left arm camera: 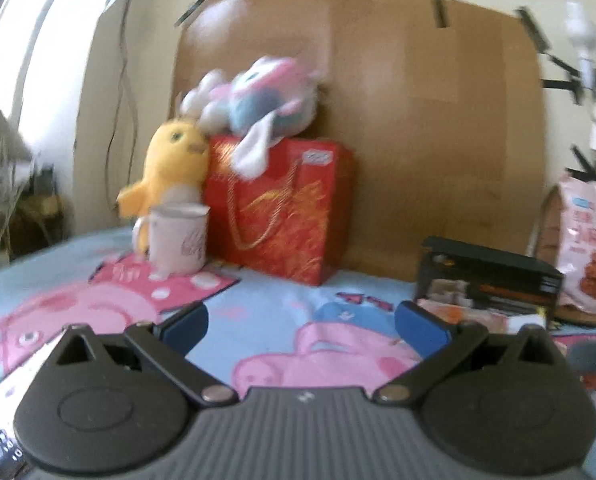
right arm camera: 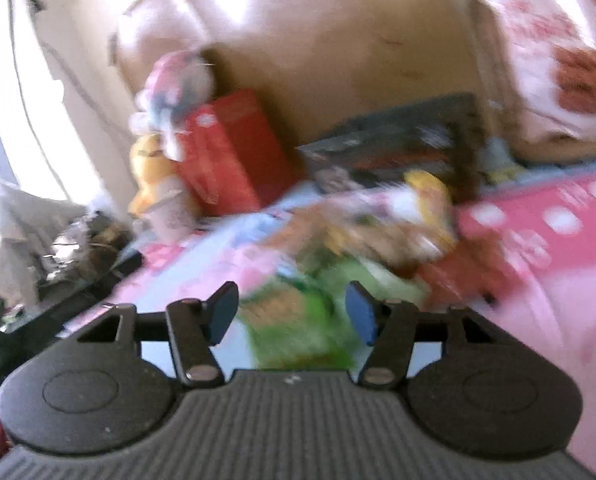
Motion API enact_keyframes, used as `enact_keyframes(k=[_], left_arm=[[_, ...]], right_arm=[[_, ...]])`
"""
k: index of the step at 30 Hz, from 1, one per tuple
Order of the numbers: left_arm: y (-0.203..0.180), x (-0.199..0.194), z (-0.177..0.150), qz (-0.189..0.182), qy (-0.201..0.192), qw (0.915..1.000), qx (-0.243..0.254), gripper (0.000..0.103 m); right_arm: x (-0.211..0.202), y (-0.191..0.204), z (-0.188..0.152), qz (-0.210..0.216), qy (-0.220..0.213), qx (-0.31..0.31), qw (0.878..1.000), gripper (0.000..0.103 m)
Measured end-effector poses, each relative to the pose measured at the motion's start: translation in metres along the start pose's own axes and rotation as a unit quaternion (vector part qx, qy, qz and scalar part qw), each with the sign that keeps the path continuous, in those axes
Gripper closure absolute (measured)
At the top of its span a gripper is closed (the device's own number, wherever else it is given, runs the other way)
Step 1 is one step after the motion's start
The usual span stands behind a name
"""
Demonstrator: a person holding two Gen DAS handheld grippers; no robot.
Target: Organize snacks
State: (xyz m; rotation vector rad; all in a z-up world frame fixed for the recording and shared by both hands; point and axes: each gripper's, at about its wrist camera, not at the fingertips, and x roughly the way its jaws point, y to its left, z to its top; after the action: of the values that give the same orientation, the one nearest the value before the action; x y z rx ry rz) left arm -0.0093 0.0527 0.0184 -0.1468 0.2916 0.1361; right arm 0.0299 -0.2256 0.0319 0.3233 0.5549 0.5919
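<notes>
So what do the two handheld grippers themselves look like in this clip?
Both look alike. The left gripper and right gripper each have a dark grey ribbed body, two rounded black housings with circular discs, and black link arms pinned by silver rivets. The jaws end in blue pads. A small white mark sits at the centre of the ribbed body. No cables, hands or sleeves show.

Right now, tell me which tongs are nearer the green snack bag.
Right. The right tongs are open with the green bag lying just beyond and between their fingers. The left tongs hover open over bare bedsheet; no green bag shows there.
</notes>
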Motion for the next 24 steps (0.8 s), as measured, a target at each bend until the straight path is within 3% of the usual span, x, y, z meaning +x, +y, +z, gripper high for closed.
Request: enact_keyframes(k=[4, 11, 12, 14, 16, 19, 24], left_arm=[[0.022, 0.017, -0.002, -0.022, 0.048, 0.9966, -0.063, 0.0], [0.036, 0.022, -0.002, -0.042, 0.064, 0.9918, -0.102, 0.0], [0.034, 0.021, -0.002, -0.042, 0.063, 0.9922, -0.099, 0.0], [0.032, 0.021, -0.001, -0.043, 0.059, 0.9931, -0.092, 0.0], [0.029, 0.02, 0.0, -0.042, 0.055, 0.9936, -0.089, 0.0], [0.031, 0.021, 0.001, -0.041, 0.056, 0.9932, -0.093, 0.0], [0.035, 0.019, 0.002, -0.033, 0.051, 0.9929, -0.103, 0.0]], right_arm=[[0.042, 0.009, 0.038, -0.021, 0.039, -0.045, 0.998, 0.05], [0.096, -0.046, 0.055, -0.108, 0.096, 0.039, 0.989, 0.049], [0.102, -0.052, 0.054, -0.1, 0.106, 0.051, 0.988, 0.052], [0.105, -0.057, 0.053, -0.06, 0.104, 0.07, 0.99, 0.072], [0.107, -0.05, 0.052, -0.052, 0.104, 0.061, 0.991, 0.083], [0.105, -0.026, 0.052, -0.036, 0.098, 0.029, 0.994, 0.092], [0.084, 0.016, 0.051, 0.025, 0.093, -0.01, 0.995, 0.094]])
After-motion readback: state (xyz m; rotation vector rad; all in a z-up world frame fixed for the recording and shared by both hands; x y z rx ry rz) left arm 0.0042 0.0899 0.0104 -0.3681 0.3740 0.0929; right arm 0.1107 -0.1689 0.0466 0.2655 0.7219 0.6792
